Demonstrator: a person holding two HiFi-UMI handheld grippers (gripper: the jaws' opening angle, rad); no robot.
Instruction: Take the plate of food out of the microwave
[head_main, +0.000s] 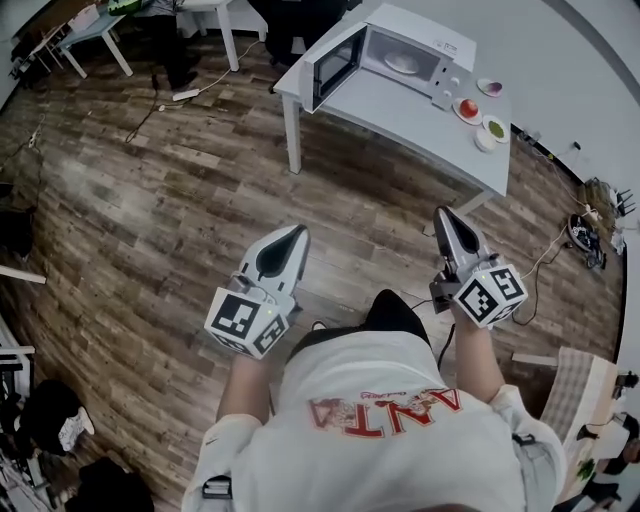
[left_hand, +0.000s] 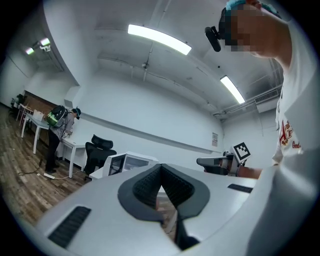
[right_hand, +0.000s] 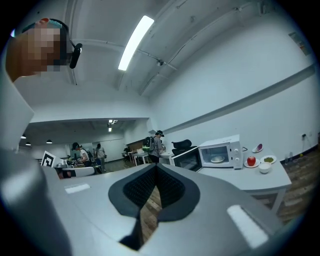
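Plate of food is the prize, and nobody is near it yet! Up close, the left gripper and the right gripper hang in front of the person, both with jaws clenched together on nothing, tips aimed out over the wooden floor. This reads as the approach step. The next move calls for walking up to the white table and parting a set of jaws before reaching in. On that table stands the microwave, its door swung wide open, so nothing blocks the way. Inside the cavity rests the plate: pale, round and shallow, carrying a low light heap too small to name.
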